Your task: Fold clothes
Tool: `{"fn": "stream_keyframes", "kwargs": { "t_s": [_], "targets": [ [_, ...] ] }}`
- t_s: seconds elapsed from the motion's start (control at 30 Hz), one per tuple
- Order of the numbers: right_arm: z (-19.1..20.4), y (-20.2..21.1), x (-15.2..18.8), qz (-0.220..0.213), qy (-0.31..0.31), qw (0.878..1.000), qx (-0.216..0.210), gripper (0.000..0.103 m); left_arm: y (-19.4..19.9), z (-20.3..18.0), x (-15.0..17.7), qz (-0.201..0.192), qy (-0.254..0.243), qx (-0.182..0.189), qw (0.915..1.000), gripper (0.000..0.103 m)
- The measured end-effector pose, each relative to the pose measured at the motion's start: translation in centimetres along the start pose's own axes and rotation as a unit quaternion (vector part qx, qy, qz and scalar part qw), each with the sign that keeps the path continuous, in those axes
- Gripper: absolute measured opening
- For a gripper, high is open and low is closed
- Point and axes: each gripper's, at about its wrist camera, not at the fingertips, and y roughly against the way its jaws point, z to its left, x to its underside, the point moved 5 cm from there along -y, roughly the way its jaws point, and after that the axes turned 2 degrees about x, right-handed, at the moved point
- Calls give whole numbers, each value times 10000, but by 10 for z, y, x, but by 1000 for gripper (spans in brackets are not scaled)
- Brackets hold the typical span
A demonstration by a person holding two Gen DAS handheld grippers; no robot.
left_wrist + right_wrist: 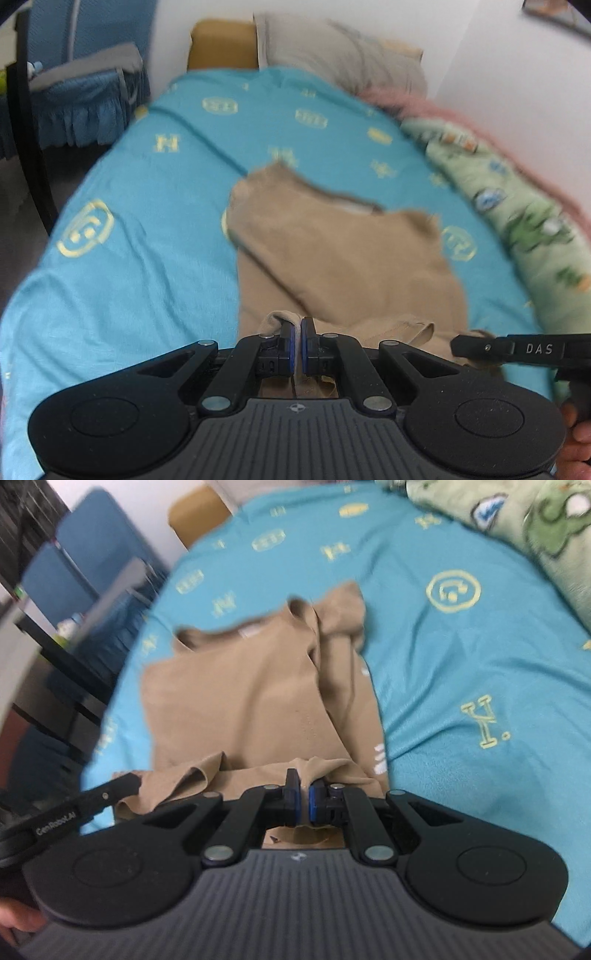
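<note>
A tan shirt (343, 254) lies on the teal bedsheet (140, 206), its neckline toward the pillows and its sides folded inward. My left gripper (296, 328) is shut on the shirt's near hem at its left corner. The right gripper's finger (480, 347) reaches in from the right at the same hem. In the right wrist view the tan shirt (243, 686) stretches away over the teal bedsheet (461, 657), and my right gripper (302, 792) is shut on a bunch of hem cloth. The left gripper's finger (107, 794) shows at the left, touching the hem.
A grey pillow (332, 48) and a tan headboard (221, 44) lie at the far end. A green patterned blanket (517, 206) over a pink one (443, 107) runs along the right wall. A blue chair (85, 92) and a dark table leg (29, 147) stand left of the bed.
</note>
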Motion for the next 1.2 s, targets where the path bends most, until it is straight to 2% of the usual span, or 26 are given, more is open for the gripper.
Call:
{"fn": "stream_keyframes", "kwargs": {
  "t_s": [0.1,0.2,0.27,0.3,0.33,0.37,0.43,0.47,0.5,0.67,0.87,0.97,1.2],
  "targets": [
    [-3,-12,5,15,106,9999,-7,9,-21,7,12,155,-45,8,9999,5],
    [-1,-6,6,-18,168,9999,10,10,-19,9,14,112,-87,17,9999,7],
    [3,2,7,-32,241,9997,73,11,-8,5,13,109,-154,-83,9998,15],
    [5,8,7,-55,266,9996,104,14,-2,3,13,107,-186,-144,9997,32],
    [6,15,8,-83,292,9995,133,21,6,1,12,87,-227,-197,9995,52],
    [7,24,8,-177,327,9992,141,29,15,-2,11,10,-277,-230,9994,58],
    [9,44,10,-369,397,9984,154,81,40,-10,10,-197,-386,-220,9988,71],
    [10,57,12,-526,412,9977,101,88,53,-14,10,-289,-436,-219,9984,76],
    [11,70,13,-680,427,9968,50,87,66,-19,10,-386,-490,-243,9978,87],
    [19,132,26,-1176,552,9915,-41,87,136,-47,14,-931,-766,-248,9924,102],
    [31,196,55,-1784,756,9810,-55,87,209,-83,36,-1456,-1038,-334,9833,103],
    [33,222,71,-2104,868,9737,-47,87,237,-99,49,-1653,-1051,-250,9803,103],
    [28,250,107,-2602,1096,9593,72,87,261,-111,85,-1782,-1013,-156,9786,103]
  ]
}}
